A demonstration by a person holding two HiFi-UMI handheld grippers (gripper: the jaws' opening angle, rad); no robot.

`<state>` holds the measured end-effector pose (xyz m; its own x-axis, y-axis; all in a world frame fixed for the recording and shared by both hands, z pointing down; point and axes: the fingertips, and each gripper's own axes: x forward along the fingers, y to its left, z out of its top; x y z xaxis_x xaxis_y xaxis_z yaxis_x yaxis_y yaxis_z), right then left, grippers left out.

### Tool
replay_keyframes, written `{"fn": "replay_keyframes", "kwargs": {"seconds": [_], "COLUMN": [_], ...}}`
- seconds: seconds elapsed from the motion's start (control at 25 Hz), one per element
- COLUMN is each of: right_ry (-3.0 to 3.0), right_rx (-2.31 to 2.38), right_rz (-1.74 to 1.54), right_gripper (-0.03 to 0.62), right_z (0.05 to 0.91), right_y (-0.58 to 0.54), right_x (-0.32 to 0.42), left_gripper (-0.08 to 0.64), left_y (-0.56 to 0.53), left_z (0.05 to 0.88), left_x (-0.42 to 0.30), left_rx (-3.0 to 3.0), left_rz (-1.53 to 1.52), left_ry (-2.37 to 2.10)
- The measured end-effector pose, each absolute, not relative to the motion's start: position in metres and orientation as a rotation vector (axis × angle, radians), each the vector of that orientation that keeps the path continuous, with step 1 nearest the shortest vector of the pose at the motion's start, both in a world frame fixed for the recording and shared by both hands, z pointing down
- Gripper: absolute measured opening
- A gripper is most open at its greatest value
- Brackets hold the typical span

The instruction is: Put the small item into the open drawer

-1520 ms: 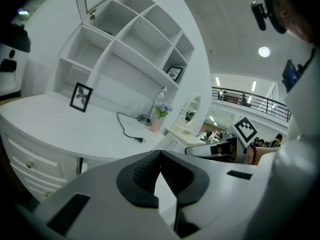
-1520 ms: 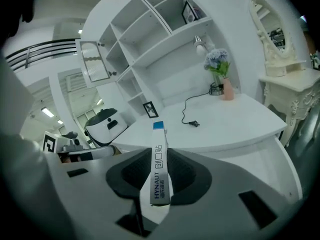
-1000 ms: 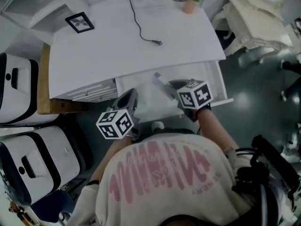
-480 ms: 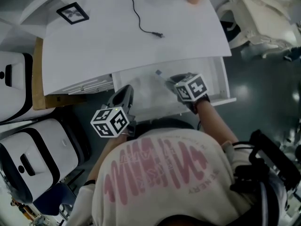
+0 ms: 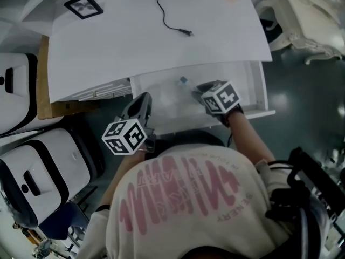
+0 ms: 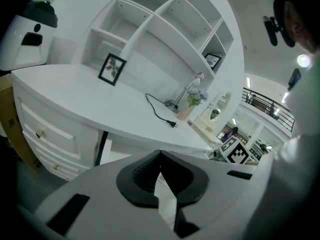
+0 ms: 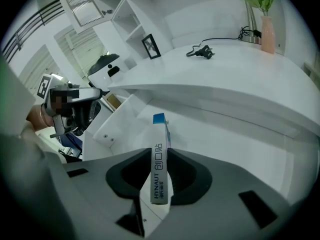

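The small item is a slim white box with a blue end (image 7: 159, 159), printed along its side. My right gripper (image 7: 160, 156) is shut on it, and the blue end sticks out past the pads. In the head view the right gripper (image 5: 200, 89) holds the box (image 5: 185, 83) low inside the open white drawer (image 5: 257, 85), whose pale floor (image 7: 225, 149) shows under the box. My left gripper (image 5: 141, 102) hovers at the drawer's front left corner. Its pads (image 6: 145, 171) meet at the tip with nothing between them.
The white desk top (image 5: 151, 42) overhangs the drawer's back. On it lie a black cable with a plug (image 5: 172, 20) and a framed picture (image 5: 83, 5). Closed drawers (image 5: 102, 90) are to the left. White and black cases (image 5: 32, 166) stand on the floor at left.
My right gripper has sunk with the box from above the drawer's front down into the drawer. The left gripper has barely shifted.
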<state>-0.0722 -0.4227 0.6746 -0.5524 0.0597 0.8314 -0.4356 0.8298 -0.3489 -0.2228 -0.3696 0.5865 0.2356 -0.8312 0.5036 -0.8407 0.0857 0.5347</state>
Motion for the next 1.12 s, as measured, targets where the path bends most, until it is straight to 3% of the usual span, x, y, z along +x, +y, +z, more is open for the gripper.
{"fn": "replay_keyframes", "kwargs": {"seconds": [0.64, 1.12], "right_ry": [-2.048, -1.981], "right_rx": [0.251, 0.359], "right_rz": [0.658, 0.685], "right_gripper": [0.109, 0.153], "right_z": [0.686, 0.711], "right_y": [-0.420, -0.437], "right_x": [-0.069, -0.050], "left_gripper": [0.029, 0.029], "left_y": [-0.362, -0.364], "left_z": [0.587, 0.588], "left_x": [-0.223, -0.222], "left_rx": [1.710, 1.730], "left_rz": [0.009, 0.045], "left_ry": [-1.569, -1.569]}}
